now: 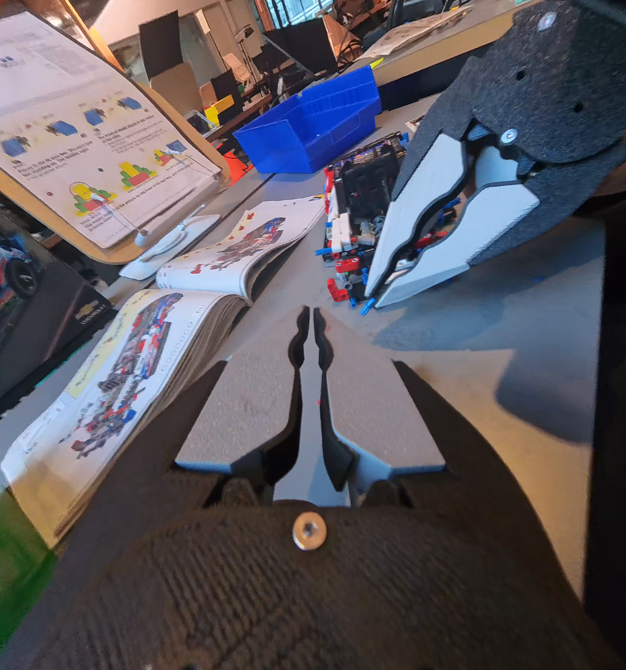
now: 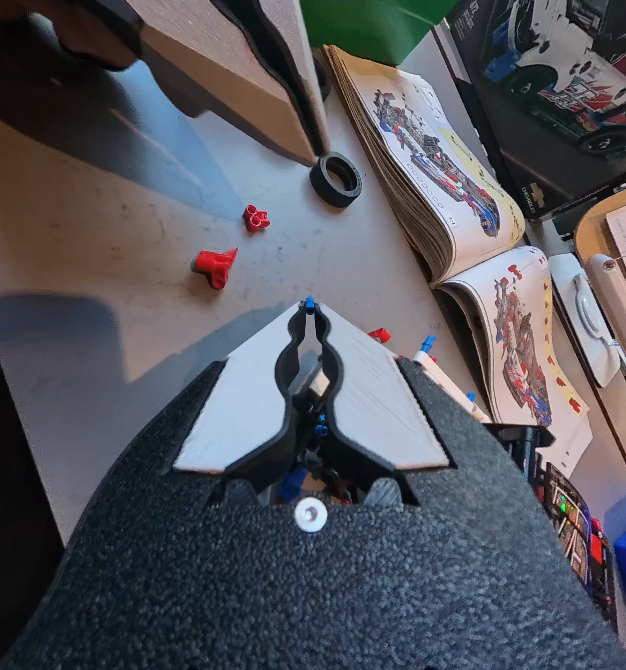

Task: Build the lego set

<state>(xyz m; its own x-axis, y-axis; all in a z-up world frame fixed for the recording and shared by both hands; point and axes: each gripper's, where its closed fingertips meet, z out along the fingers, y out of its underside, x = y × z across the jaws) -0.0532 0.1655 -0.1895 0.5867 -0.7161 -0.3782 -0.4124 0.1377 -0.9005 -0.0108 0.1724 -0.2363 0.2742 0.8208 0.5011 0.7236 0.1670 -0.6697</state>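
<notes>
My right gripper point(image 2: 308, 305) is shut on a small blue pin point(image 2: 308, 302) that sticks out of its tips. In the left wrist view the right gripper point(image 1: 371, 299) points down at the table in front of the partly built black, white and red car model point(image 1: 362, 203), with the blue pin point(image 1: 366, 308) at its tip. My left gripper point(image 1: 311, 311) is shut with nothing between its fingers and hovers over the grey table. In the right wrist view its tip point(image 2: 317, 152) is just beside a black tyre point(image 2: 335, 179). Two red pieces point(image 2: 255, 217) point(image 2: 215, 266) lie loose on the table.
An open instruction booklet point(image 1: 195, 290) lies left of the model, also seen in the right wrist view point(image 2: 449, 181). The set's dark box point(image 2: 558, 72), a green bin point(image 2: 369, 25), a blue bin point(image 1: 311, 119) and an instruction board on a stand point(image 1: 68, 127) ring the work area.
</notes>
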